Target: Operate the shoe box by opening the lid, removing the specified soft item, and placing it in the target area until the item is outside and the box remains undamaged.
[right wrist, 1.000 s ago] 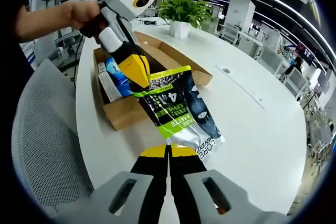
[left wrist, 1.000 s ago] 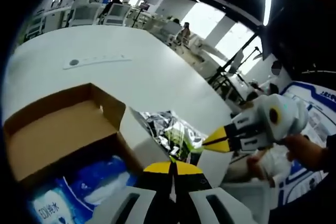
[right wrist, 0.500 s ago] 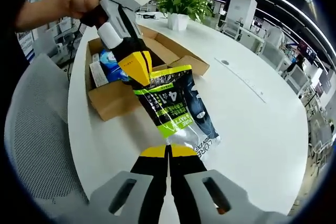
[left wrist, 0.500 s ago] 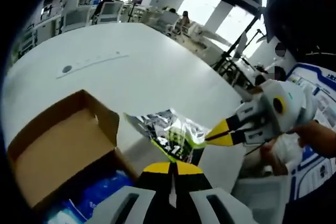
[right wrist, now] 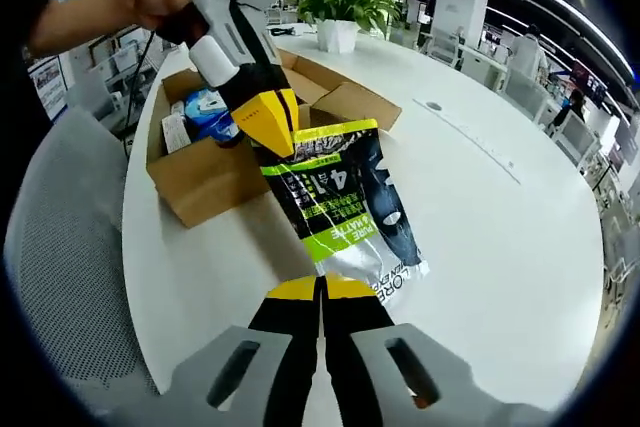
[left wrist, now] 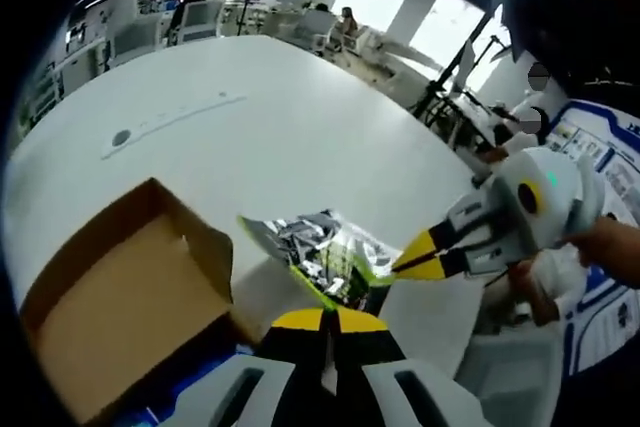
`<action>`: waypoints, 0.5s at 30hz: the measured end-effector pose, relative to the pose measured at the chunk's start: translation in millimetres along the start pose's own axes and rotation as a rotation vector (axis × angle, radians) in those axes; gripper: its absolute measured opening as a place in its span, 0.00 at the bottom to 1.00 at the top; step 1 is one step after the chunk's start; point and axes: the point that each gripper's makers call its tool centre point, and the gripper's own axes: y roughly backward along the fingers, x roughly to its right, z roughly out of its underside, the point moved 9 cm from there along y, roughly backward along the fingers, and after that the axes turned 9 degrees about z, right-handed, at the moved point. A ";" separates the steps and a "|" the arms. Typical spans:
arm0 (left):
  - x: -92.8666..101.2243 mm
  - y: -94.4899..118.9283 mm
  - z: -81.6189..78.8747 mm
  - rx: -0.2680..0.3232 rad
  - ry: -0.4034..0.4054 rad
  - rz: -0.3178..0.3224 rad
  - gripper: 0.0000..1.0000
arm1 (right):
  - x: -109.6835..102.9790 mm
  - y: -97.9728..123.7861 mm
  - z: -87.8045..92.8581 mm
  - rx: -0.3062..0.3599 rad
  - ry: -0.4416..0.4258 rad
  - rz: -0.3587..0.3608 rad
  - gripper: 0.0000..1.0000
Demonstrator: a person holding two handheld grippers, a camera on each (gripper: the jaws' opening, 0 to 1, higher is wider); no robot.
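Silver-green pouch [right wrist: 340, 209] marked "4", pinched by left gripper [right wrist: 272, 137], right gripper [right wrist: 321, 288] pressed together.

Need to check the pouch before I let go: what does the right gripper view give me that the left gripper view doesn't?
Right gripper view: the pouch's printed front, the left gripper pinching its top edge, blue packs in the box, a potted plant, a mesh chair.
Left gripper view: the right gripper shut, near the pouch's silver side.
Both: the open cardboard box and the white table.
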 end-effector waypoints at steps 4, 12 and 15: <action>-1.4 1.3 -1.4 0.014 0.009 0.003 0.03 | 2.7 -1.7 0.5 0.004 -0.006 -0.012 0.00; -0.9 12.0 -2.8 0.058 -0.013 -0.008 0.15 | 6.1 -2.6 -1.4 0.015 -0.001 -0.026 0.00; -0.5 17.9 -4.6 0.093 -0.027 -0.008 0.20 | 7.0 -4.1 -1.2 0.015 0.011 -0.032 0.00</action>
